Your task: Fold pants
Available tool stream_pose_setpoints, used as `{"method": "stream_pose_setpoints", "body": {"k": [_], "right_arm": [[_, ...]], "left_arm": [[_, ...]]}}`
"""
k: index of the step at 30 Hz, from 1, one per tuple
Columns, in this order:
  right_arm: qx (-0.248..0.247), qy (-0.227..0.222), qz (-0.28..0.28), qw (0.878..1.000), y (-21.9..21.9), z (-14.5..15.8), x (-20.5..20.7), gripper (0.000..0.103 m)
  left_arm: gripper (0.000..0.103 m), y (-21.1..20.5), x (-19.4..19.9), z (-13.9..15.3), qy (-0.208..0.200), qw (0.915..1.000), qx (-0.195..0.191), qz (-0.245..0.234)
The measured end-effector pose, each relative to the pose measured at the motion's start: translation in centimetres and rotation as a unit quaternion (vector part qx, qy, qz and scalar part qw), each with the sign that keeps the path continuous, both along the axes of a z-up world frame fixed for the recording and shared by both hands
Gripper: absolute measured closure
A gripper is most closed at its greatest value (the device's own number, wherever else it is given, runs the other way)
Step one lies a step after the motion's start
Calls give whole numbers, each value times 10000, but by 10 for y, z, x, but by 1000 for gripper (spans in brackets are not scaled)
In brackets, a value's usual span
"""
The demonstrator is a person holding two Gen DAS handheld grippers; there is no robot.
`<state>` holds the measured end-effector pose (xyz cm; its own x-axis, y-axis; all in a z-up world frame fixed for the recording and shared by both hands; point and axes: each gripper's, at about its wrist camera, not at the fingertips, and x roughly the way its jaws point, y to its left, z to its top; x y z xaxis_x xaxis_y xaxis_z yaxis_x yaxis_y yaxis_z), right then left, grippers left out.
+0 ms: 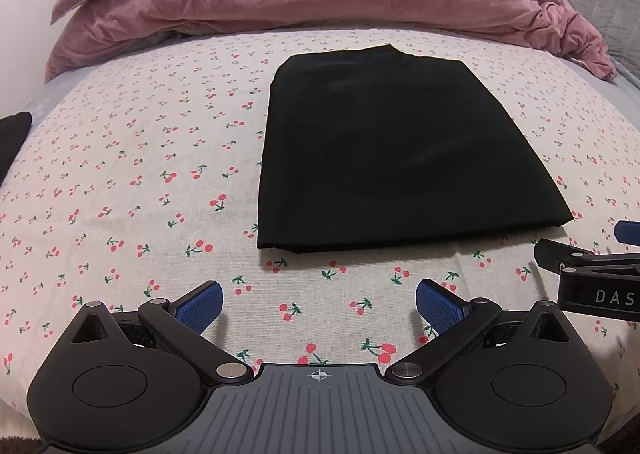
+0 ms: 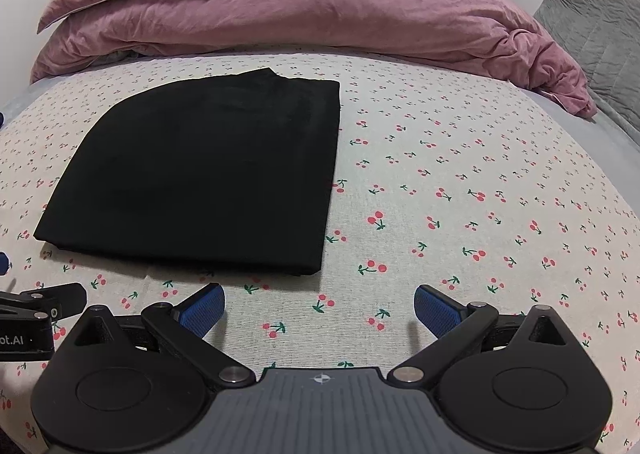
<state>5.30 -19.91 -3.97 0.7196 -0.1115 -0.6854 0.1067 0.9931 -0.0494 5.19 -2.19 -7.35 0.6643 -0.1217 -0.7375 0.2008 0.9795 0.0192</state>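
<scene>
Black pants (image 1: 384, 149) lie folded into a flat rectangle on the cherry-print sheet (image 1: 132, 181), just beyond our left gripper (image 1: 319, 304) and right gripper (image 2: 319, 308), both spread wide and holding nothing. We judge the fold nearly done. If we go back in, a pad could snag the near edge and drag the layers askew, since the soft sheet slides easily underneath.

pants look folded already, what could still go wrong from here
Both hand-held grippers, left and right, hover open near the black pants' front edge. Pinching only the top layer there would probably peel the fold open. The far edge already shows an uneven corner, so another fold may come out skewed. Dragging the pants could also wrinkle the cherry-print sheet.
</scene>
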Motion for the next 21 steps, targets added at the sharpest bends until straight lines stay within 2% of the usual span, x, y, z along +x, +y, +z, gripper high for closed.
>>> {"method": "stream_pose_setpoints", "body": {"k": [21], "right_arm": [[29,15,10,10000,2,-1,0,2]], "left_arm": [[0,-1,-2,0,-28,10000,10,-45]]}}
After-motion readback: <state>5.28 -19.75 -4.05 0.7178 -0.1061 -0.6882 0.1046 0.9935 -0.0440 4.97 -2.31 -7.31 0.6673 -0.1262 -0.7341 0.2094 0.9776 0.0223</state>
